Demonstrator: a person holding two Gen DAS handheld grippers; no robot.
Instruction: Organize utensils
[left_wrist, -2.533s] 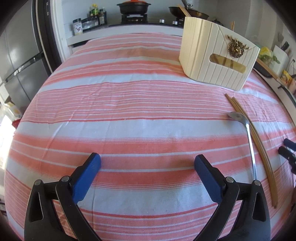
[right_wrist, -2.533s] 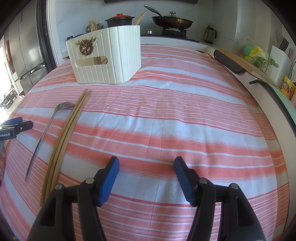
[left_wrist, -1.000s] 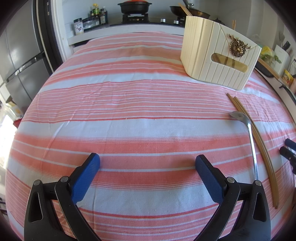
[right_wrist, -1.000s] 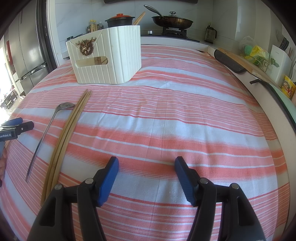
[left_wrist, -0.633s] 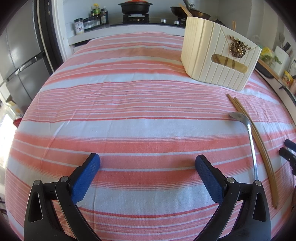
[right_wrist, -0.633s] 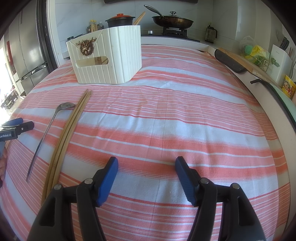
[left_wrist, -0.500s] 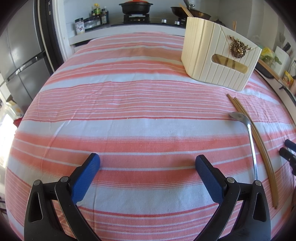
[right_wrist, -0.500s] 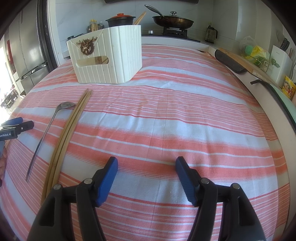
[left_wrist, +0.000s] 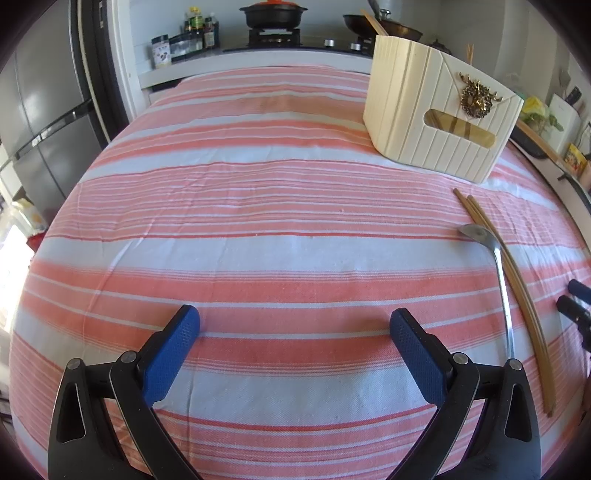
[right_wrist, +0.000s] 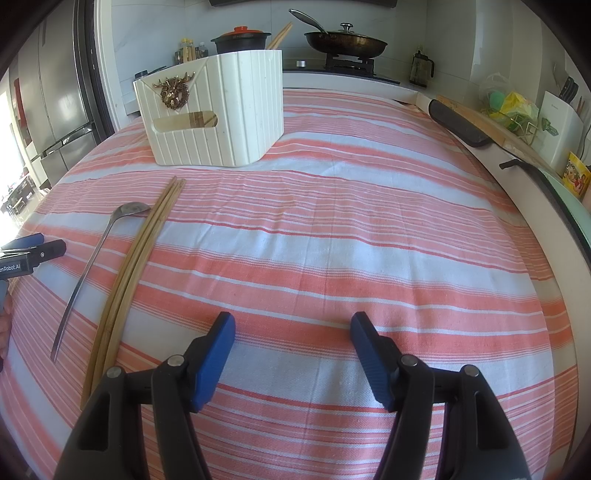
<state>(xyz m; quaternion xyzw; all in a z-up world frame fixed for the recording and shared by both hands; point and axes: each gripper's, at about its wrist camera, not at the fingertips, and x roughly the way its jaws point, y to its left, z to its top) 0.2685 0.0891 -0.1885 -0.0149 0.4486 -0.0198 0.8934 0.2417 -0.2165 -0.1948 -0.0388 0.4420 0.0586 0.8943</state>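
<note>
Staying put, both claws gaping

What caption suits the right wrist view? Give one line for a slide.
Open right gripper above striped tablecloth; spoon and chopsticks lie before the white caddy.

Cloth (left_wrist: 258, 206) over my tabletop: woven cotton look, matt, fine weave, slightly creased, orange and white stripes. Chopsticks (right_wrist: 147, 243): pale wood or bamboo, smooth, dull sheen. Spoon (right_wrist: 99, 251): polished metal, bright glint along the handle. Basket (right_wrist: 229, 110): cream plastic, ribbed walls, satin finish; ornament (right_wrist: 172, 91) on its front looks like brassy metal, rough and detailed. My left tongs (left_wrist: 295, 325) and right tongs (right_wrist: 291, 328): black matt plastic arms, metal rivets, blue pads (left_wrist: 173, 350) with a fine dotted grip texture.
</note>
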